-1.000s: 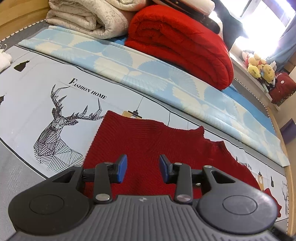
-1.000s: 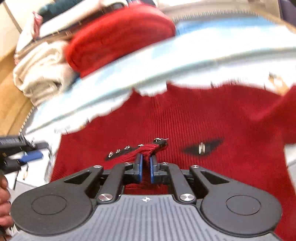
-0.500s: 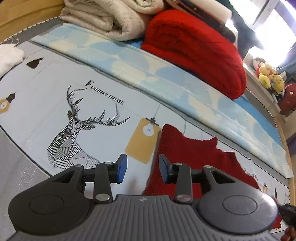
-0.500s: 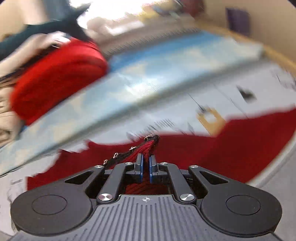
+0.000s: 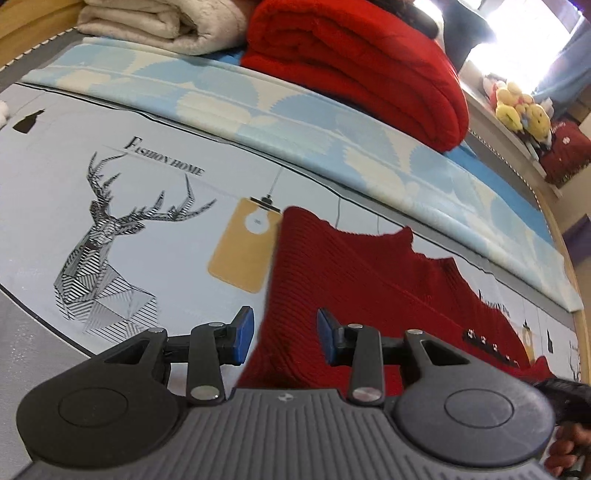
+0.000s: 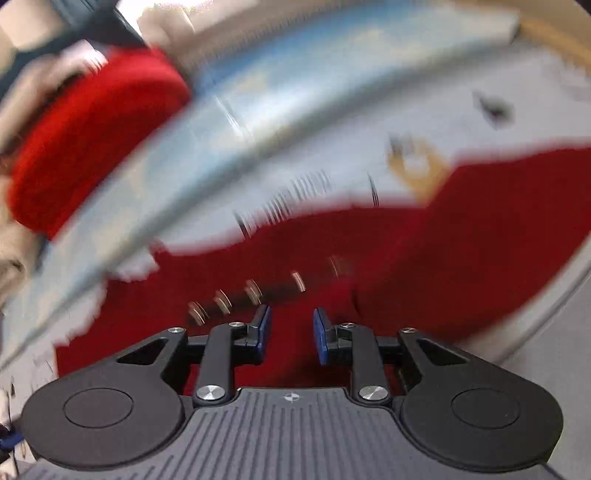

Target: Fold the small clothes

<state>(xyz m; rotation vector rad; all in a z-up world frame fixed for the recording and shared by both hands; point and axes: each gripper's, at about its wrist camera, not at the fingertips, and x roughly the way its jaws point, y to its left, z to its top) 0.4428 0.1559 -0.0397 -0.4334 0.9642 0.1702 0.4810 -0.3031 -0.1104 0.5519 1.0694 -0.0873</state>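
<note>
The red knitted garment (image 5: 354,295) lies spread on the printed bed sheet (image 5: 166,229), toward the near edge of the bed, well apart from the folded red blanket (image 5: 362,62) and cream blanket (image 5: 162,22) stacked along the far edge, so there is bare sheet around it for folding. The right claw (image 6: 291,334) has just been opening and nothing sits between its blue pads; it hangs released over the knit just beside a row of metal studs (image 6: 251,291), probably having laid a fold there. The left claw (image 5: 284,334) hovers parted and empty over the garment's left border, seemingly placed to take that edge next.
</note>
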